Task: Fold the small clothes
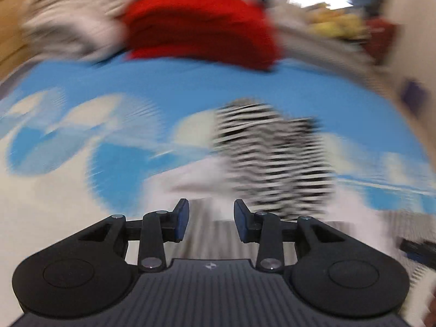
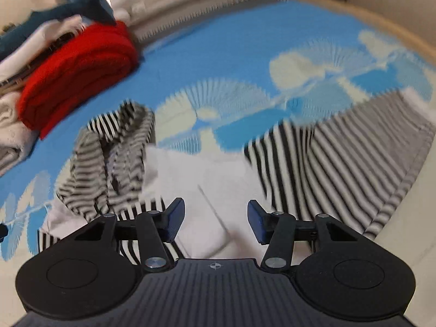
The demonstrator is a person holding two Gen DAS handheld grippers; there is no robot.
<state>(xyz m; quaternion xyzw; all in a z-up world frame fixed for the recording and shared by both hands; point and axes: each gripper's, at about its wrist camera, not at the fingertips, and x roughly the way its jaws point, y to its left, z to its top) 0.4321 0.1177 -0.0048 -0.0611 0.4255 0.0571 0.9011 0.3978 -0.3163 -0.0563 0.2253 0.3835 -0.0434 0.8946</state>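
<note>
Your left gripper [image 1: 211,220] and your right gripper [image 2: 215,220] both have the fingers apart, holding nothing. You have one striped garment [image 2: 340,158] spread on the blue sheet [image 2: 231,54], one crumpled striped piece [image 2: 109,158] beside it, and one red folded cloth [image 2: 79,70] behind.

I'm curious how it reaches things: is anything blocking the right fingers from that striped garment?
Nothing visible does. The right gripper is open just above the striped garment; only the garment's white part lies between the fingers.
</note>
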